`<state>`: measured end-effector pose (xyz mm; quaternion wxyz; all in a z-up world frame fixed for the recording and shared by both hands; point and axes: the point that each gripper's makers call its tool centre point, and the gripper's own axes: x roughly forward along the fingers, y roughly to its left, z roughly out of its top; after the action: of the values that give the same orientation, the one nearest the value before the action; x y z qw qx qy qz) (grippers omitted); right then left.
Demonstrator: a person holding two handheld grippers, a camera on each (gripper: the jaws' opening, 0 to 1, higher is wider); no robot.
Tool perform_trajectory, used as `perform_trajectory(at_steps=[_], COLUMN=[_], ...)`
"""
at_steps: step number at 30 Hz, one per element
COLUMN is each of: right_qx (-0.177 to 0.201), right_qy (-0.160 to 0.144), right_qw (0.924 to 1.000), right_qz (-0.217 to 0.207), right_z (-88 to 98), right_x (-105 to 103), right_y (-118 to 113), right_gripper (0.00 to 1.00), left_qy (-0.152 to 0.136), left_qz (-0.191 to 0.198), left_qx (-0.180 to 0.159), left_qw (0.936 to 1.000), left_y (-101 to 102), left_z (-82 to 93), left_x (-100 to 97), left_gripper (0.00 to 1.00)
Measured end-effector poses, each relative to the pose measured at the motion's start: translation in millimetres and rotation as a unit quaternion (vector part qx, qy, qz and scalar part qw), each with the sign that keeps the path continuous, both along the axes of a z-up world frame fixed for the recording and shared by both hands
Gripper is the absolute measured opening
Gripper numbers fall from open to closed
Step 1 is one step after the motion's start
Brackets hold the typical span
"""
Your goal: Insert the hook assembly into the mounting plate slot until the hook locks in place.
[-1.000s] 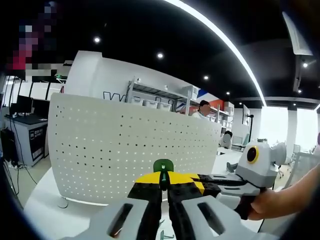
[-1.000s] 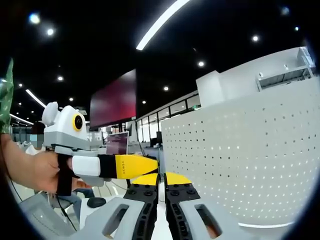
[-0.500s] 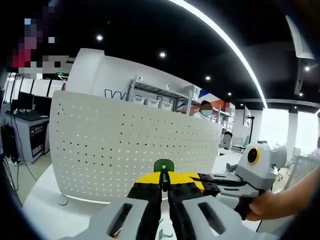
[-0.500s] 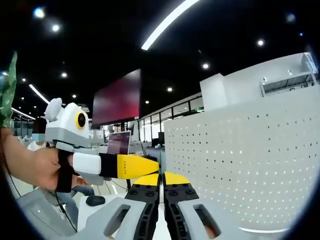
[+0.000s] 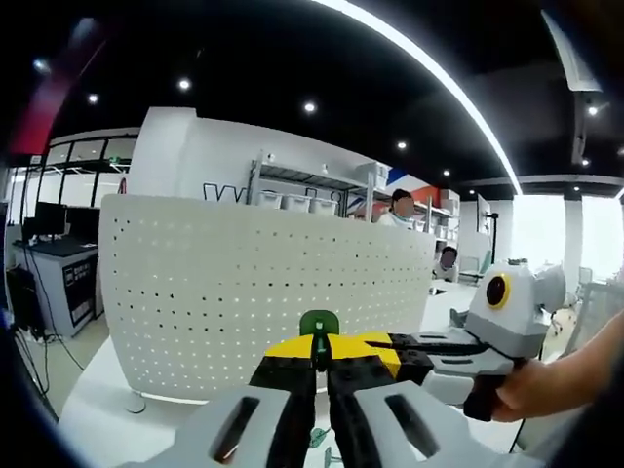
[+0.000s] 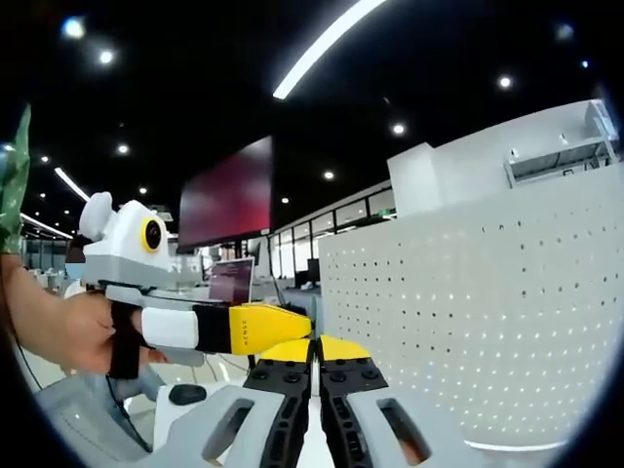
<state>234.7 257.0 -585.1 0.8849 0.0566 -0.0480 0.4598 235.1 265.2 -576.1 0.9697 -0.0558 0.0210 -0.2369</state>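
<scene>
Little change: left hand-held gripper still clamped on green hook.

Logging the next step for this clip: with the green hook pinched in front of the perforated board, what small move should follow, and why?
Probably ease the left gripper forward toward the white perforated board. Its fingers are shut on the green hook, which sits apart from the board, not yet inserted.

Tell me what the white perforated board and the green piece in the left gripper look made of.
Perforated board: probably painted sheet metal, perhaps plastic; thin, smooth matte white, with regular rows of small holes. Green piece: likely moulded plastic; even glossy green, rounded top with a dark hole, pinched between the left gripper's yellow tips.
</scene>
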Motion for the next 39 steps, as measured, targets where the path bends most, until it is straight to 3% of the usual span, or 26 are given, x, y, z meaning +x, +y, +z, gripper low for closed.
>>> perform_trajectory(at_steps=[17, 28, 33, 39], right_qx=[0.005, 0.011, -0.028, -0.062], right_qy=[0.003, 0.015, 0.002, -0.017], right_qw=[0.9999, 0.9992, 0.9963, 0.992], right_qz=[-0.008, -0.034, -0.081, -0.109], right_z=[-0.1, -1.4, -4.9, -6.6], right_x=[2.7, -4.9, -3.9, -8.9], right_y=[-8.4, -31.9, -49.8, -63.3], right_gripper=[0.04, 0.04, 0.03, 0.04], left_qy=[-0.002, -0.017, -0.025, -0.03], left_qz=[0.006, 0.026, 0.039, 0.044], left_qx=[-0.003, 0.002, 0.014, 0.015], left_qw=[1.0, 0.9995, 0.9988, 0.9985], left_y=[4.2, 12.6, 17.8, 19.8], left_z=[0.6, 12.3, 20.6, 26.7], left_x=[5.7, 22.7, 34.9, 45.3], left_gripper=[0.01, 0.01, 0.01, 0.02])
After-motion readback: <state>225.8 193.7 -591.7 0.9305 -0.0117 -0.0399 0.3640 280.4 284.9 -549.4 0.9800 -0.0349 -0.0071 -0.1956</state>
